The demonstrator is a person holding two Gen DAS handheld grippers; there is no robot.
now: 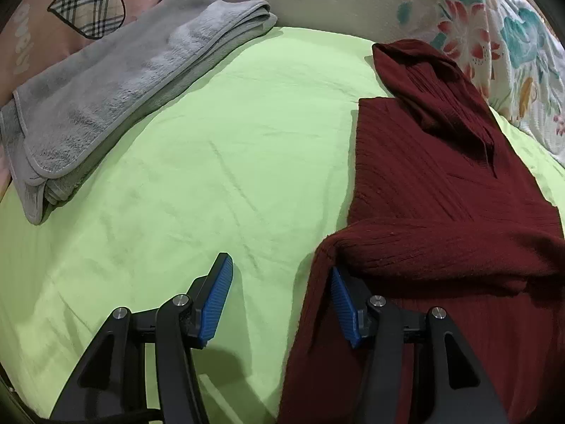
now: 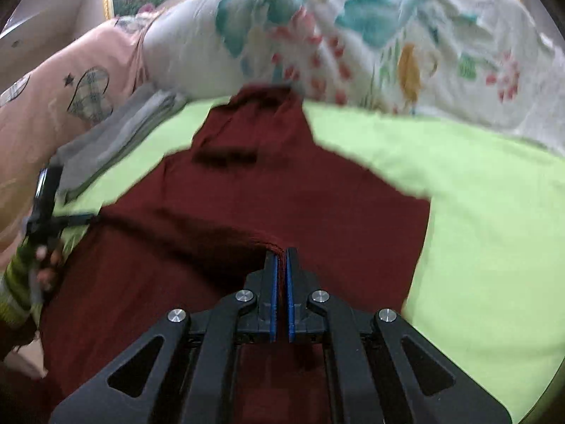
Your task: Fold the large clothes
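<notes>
Beside sweater [image 1: 441, 190], folded grey blanket [image 1: 106, 99]

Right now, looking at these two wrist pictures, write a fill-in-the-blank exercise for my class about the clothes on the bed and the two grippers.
1. The right gripper is shut on an edge of the dark ____ sweater.
2. The sweater lies on a light ____ bedsheet.
3. The folded blanket on the far side of the sheet is ____ in colour.
4. The left gripper is ____, with only sheet between its pads.

Missing words: red; green; grey; open
</notes>
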